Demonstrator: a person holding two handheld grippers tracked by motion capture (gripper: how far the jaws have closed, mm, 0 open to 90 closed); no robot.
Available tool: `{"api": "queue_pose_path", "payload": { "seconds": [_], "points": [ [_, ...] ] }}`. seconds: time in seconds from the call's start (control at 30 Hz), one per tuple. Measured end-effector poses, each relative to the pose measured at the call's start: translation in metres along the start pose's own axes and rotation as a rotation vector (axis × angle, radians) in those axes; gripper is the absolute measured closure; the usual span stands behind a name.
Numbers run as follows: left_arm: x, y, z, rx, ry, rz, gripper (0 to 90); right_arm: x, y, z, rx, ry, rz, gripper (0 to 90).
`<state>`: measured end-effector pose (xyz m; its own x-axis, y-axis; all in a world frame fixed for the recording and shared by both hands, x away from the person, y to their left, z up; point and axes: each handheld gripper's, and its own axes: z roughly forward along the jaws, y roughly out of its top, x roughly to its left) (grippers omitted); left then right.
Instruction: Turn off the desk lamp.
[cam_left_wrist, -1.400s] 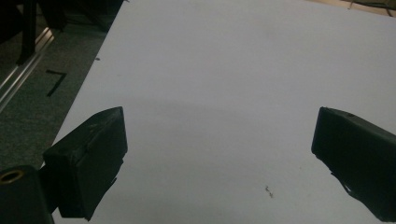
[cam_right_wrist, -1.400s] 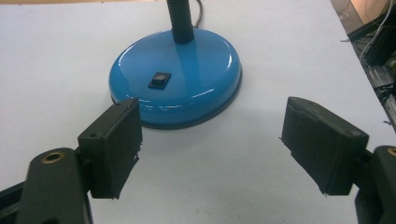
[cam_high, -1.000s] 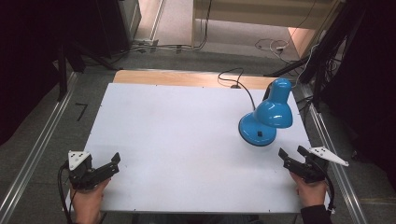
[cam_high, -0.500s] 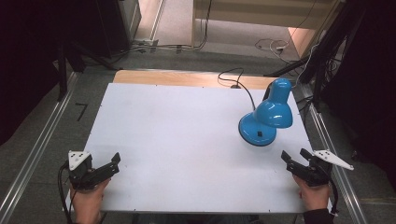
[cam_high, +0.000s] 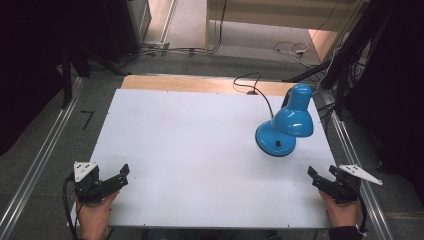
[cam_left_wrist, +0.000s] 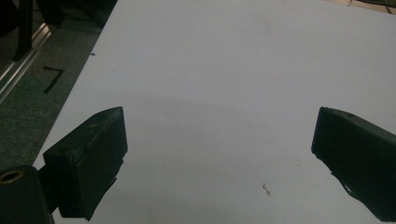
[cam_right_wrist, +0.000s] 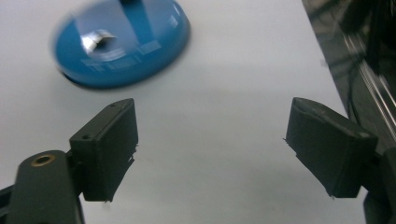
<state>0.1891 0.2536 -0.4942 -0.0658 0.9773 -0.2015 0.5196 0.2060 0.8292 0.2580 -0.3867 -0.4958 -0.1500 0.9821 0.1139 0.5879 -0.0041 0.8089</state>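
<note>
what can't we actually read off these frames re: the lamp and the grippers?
- blue lamp: in the high view its shade covers the bulb opening and the stem, so bulb and on/off state can't be told.
- lamp base: blurred and cut by the top edge in the right gripper view; label unreadable.
- lamp cable: runs off behind the table edge; plug hidden.

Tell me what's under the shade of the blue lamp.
The lamp's shade hangs over its round blue base, which carries a small dark switch. The far part of the base is hidden by the shade.

One lamp (cam_high: 285, 127), two grippers (cam_high: 102, 182)
</note>
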Motion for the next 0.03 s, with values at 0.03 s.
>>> {"api": "queue_pose_path", "payload": {
  "seconds": [0.03],
  "points": [
    [-0.0008,0.0002,0.0006,-0.004,-0.003,0.003,4.2,-0.0027,-0.0020,0.0071,0.043,-0.021,0.004,12.8]
  ]
}}
